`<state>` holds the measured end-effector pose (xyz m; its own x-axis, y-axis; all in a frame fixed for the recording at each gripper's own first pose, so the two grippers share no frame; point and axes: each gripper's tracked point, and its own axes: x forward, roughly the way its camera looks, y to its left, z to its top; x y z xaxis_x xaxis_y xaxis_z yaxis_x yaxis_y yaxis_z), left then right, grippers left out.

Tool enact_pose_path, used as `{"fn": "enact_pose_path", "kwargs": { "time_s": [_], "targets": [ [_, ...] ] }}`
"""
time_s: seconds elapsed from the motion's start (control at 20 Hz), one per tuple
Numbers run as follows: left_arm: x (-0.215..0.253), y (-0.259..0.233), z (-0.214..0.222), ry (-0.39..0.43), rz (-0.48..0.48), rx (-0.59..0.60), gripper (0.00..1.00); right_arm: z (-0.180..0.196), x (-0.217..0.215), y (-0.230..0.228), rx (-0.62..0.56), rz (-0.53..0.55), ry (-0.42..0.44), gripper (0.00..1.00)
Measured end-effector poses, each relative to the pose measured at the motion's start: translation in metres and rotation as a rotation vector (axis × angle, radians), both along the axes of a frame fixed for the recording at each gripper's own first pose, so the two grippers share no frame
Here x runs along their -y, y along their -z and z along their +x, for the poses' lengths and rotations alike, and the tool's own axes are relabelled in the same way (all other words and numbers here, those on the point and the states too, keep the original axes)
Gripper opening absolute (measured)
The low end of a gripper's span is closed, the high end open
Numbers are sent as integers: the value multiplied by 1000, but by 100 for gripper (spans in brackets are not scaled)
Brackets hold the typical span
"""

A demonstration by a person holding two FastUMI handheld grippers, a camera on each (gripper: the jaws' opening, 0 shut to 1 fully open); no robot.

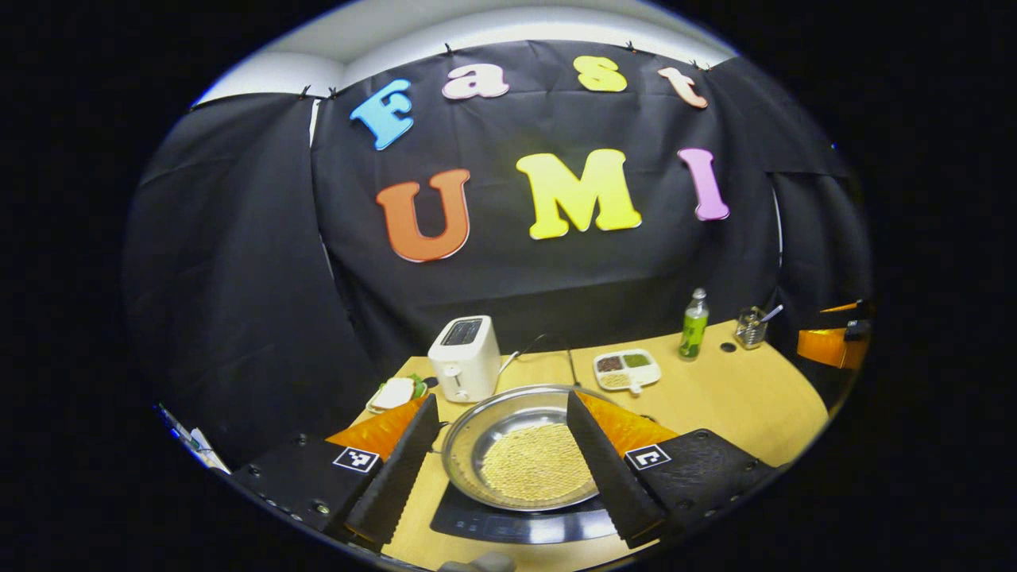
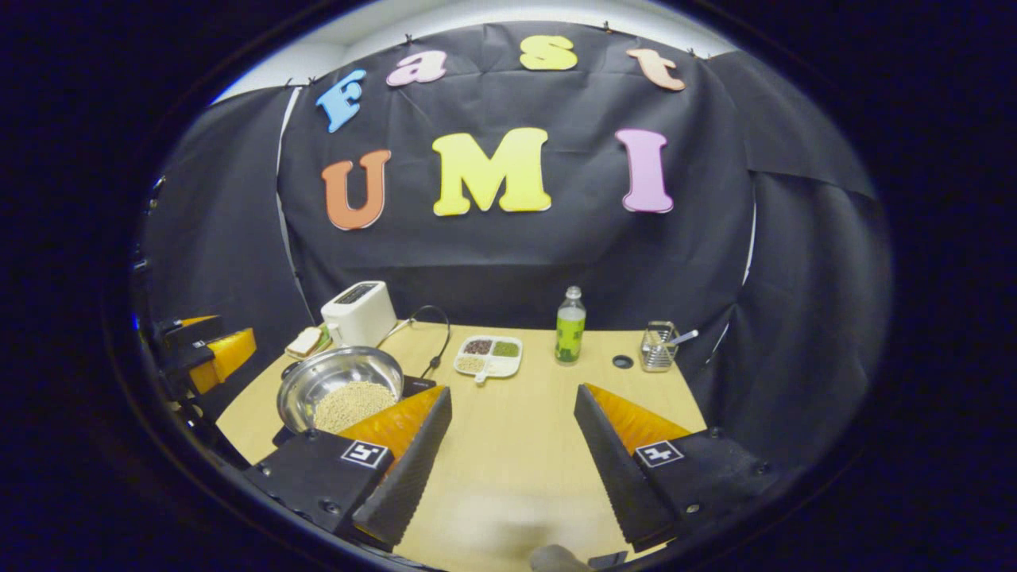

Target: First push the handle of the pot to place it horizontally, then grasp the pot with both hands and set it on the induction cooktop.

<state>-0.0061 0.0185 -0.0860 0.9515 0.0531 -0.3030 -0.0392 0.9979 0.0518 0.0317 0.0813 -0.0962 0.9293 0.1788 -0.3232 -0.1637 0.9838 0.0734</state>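
Grippers: two, one in each of my hands. My left gripper [image 1: 504, 461] hangs spread wide over the pot, clasping nothing; my right gripper [image 2: 512, 453] is likewise parted above bare table, grasping nothing.
Pot: one, a shiny metal pot [image 1: 520, 445] with a bed of pale grains inside. In the left gripper view it sits on the induction cooktop [image 1: 524, 524], between my left fingers but untouched by them. In the right gripper view the pot [image 2: 340, 389] lies off to the left, partly behind my finger.
Pot handle: I cannot make it out.
Cooktop: one dark slab, its front edge showing under the pot.
Toaster: one, white [image 1: 465, 357], just behind the pot, its cord trailing across the table.
Sandwich plate: one [image 1: 395, 393], beside the toaster.
Divided dish: one [image 2: 489, 355], three compartments of dry goods.
Bottle: one, green [image 2: 570, 326], upright.
Wire holder: one [image 2: 658, 346], with a utensil sticking out.
Small dark round spot: one [image 2: 623, 362], between bottle and holder.
Surface: light wooden table [image 2: 524, 429].
Room: black cloth walls.
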Motion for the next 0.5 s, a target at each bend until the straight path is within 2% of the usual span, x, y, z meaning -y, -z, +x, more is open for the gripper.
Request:
{"fn": "enact_pose_path", "kwargs": {
  "time_s": [0.15,0.25,0.5],
  "targets": [
    [49,-42,-26,18,-27,63,97,-26,57,-41,94,3,36,98],
    [73,-71,-44,2,-11,134,96,-47,89,-64,155,6,39,95],
    [124,-114,-83,-24,-27,211,96,-85,150,-110,292,-14,54,95]
  ]
}}
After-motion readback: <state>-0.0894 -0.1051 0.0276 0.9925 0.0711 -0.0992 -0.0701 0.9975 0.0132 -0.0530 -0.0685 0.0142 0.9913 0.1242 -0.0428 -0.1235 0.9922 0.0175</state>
